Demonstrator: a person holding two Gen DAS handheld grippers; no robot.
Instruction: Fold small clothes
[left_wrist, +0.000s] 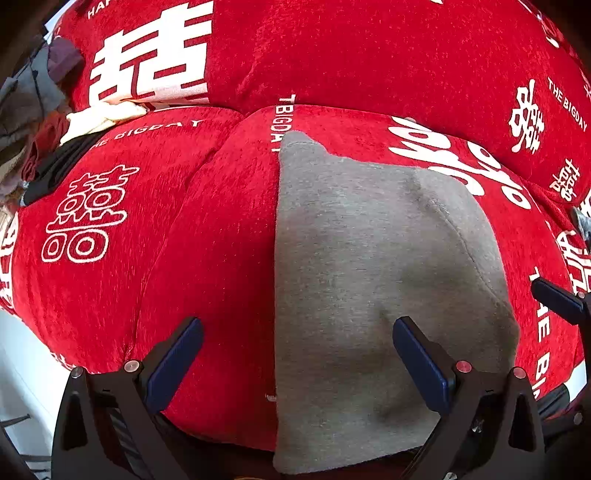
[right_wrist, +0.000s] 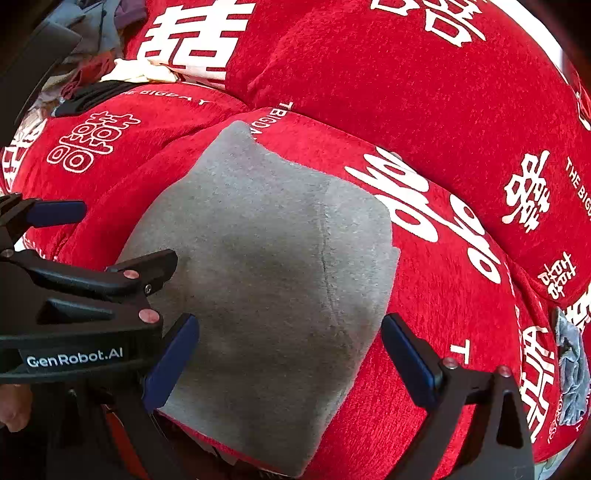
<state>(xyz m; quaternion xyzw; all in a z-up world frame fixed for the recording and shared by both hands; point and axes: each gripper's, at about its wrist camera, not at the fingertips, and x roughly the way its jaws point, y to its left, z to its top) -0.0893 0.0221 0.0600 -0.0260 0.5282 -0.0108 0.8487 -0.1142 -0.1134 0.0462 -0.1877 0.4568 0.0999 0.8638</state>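
Hovering spread wide and empty, the left gripper (left_wrist: 297, 363) and right gripper (right_wrist: 290, 363) frame the grey garment (left_wrist: 369, 280) lying flat on the red sofa cover (left_wrist: 207, 236), apparently mid-fold, so next an edge needs pinching.

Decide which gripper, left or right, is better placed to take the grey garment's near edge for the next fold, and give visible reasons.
Probably right. The right gripper is open with the grey garment centred between its fingers. The left gripper, also open, straddles the garment's left edge, half over the red sofa cover.
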